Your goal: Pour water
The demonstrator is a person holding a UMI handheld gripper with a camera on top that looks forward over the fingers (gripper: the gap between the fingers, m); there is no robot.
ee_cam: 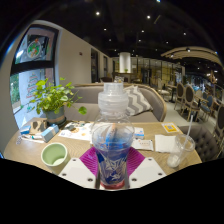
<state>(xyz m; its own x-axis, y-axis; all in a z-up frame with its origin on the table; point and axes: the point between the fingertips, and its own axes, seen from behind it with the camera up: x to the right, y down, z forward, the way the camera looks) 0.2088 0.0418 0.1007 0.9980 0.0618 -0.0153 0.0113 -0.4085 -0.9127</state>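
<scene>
On the wooden table (20, 150) in this dim café-like room, the far left holds a leafy green potted plant (52, 98), and nearer the gripper sits a small pale green bowl (54, 154). Papers and leaflets (78, 130) lie spread across the middle. Centre stage, a clear plastic water bottle with a white cap (113, 135) stands upright between the fingers of the gripper (112, 172); both purple pads (93, 160) appear pressed against its lower body, so the fingers look closed to the bottle's width and holding it. To the right waits a clear glass cup (185, 146), standing apart from the bottle. The cap looks to be on, so tilting now would pour nothing; and a soft bottle squeezed hard could slip or buckle, wetting the papers.
</scene>
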